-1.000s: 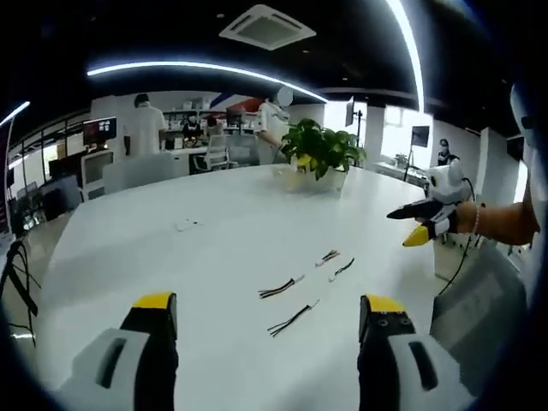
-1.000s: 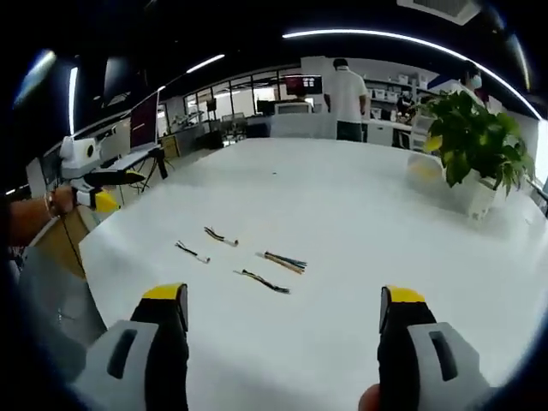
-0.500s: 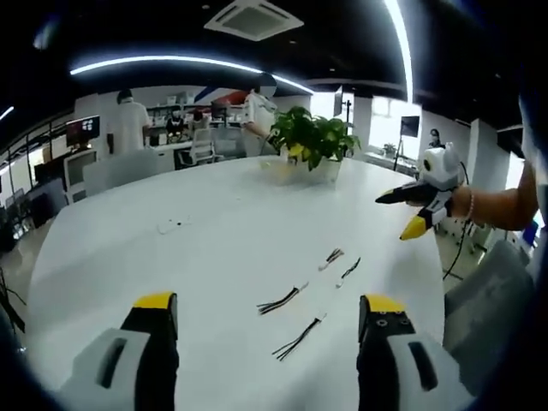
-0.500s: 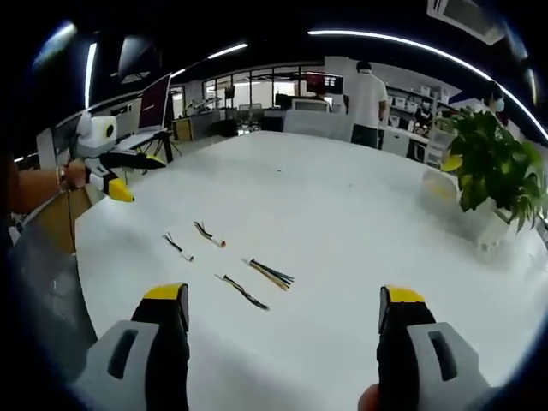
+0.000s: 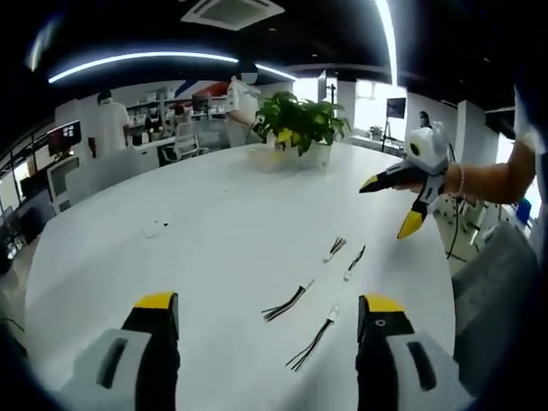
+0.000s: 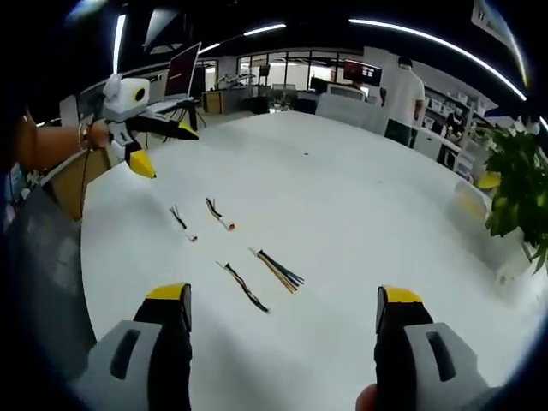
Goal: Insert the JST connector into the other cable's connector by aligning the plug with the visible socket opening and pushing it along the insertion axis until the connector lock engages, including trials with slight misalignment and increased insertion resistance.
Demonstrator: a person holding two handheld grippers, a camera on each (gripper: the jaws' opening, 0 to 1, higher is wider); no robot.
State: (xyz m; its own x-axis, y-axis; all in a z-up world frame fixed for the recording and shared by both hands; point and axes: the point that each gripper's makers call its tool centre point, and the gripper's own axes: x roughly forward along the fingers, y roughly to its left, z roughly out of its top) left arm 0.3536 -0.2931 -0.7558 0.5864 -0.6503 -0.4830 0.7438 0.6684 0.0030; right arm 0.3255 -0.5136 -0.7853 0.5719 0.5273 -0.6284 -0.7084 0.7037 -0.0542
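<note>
Both claws gaping over white table [image 5: 197, 214], four cables [image 6: 257, 278] between, potted plant [image 5: 295, 128] behind, left claw [image 6: 158, 145] opposite

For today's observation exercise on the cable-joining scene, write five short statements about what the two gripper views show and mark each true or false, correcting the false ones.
1. Four short cables lie loose on the white table. True.
2. The left gripper already grips a cable. False: its jaws stand wide apart with nothing between them.
3. The right gripper, seen in the left gripper view, hangs above the table's edge with its yellow-tipped jaws apart. True.
4. A potted plant stands on the table. True.
5. Two cables are already plugged together. False: all four lie separate, none joined.
</note>
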